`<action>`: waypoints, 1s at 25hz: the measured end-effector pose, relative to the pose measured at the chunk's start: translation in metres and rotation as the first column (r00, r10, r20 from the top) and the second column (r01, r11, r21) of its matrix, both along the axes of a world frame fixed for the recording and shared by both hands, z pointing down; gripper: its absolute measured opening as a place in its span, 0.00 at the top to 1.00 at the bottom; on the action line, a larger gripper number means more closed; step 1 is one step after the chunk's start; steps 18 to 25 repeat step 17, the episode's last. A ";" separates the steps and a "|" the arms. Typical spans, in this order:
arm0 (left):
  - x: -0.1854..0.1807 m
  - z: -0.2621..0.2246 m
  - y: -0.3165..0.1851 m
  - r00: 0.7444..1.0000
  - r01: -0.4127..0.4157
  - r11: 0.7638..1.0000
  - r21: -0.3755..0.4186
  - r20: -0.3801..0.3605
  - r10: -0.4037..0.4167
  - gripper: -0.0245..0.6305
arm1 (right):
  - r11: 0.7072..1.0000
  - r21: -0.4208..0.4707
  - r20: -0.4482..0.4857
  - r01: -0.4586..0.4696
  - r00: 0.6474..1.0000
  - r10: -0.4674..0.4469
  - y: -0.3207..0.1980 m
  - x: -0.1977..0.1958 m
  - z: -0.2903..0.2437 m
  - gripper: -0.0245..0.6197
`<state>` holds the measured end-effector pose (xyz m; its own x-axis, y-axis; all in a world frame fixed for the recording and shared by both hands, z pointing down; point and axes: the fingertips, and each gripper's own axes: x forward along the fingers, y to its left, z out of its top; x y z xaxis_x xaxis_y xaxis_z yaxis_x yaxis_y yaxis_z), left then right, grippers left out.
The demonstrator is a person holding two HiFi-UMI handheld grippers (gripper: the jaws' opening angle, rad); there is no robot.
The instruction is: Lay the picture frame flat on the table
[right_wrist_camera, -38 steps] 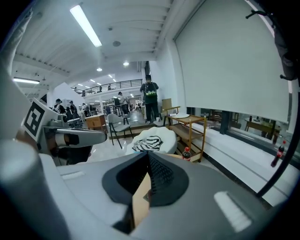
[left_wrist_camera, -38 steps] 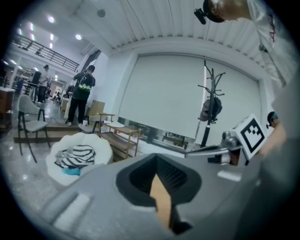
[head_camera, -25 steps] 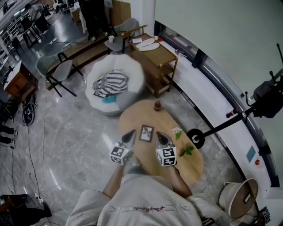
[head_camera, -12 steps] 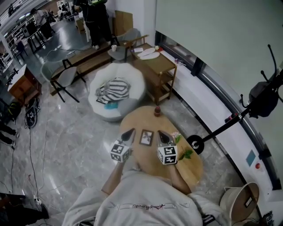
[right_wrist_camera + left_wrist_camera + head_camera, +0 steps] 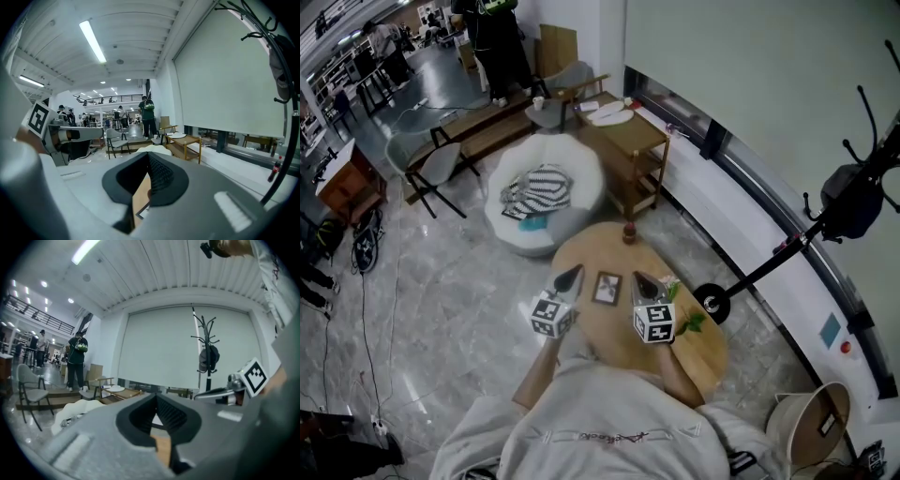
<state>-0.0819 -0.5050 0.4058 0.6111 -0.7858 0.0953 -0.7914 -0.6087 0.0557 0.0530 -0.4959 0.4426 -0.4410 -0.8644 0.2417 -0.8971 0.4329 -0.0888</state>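
Seemingly already flat at the middle of the table [image 5: 592,251], the picture frame [image 5: 607,288] lies between the empty, pressed-together left gripper [image 5: 573,273] and right gripper [image 5: 639,279]; next, probably, only a withdrawal.

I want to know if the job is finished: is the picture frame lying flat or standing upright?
Appears flat: the head view looks down on the picture frame full face on the table.

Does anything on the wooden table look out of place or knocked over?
One thing: a white flower sprig with green leaves lies loose on the oval wooden table near its right edge, in no vase. The dark rectangular picture frame appears to lie flat near the middle. Nothing looks spilled or broken.
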 end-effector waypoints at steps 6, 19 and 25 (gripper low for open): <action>0.001 0.003 0.000 1.000 0.003 1.000 0.003 0.007 -0.003 0.96 | 1.000 -0.003 0.008 0.005 1.000 -0.005 0.003 0.003 0.001 0.96; 0.007 -0.003 0.001 1.000 -0.014 1.000 0.001 0.009 0.014 0.96 | 1.000 0.006 -0.001 0.007 1.000 -0.007 0.002 0.001 -0.001 0.96; 0.007 -0.003 0.001 1.000 -0.014 1.000 0.001 0.009 0.014 0.96 | 1.000 0.006 -0.001 0.007 1.000 -0.007 0.002 0.001 -0.001 0.96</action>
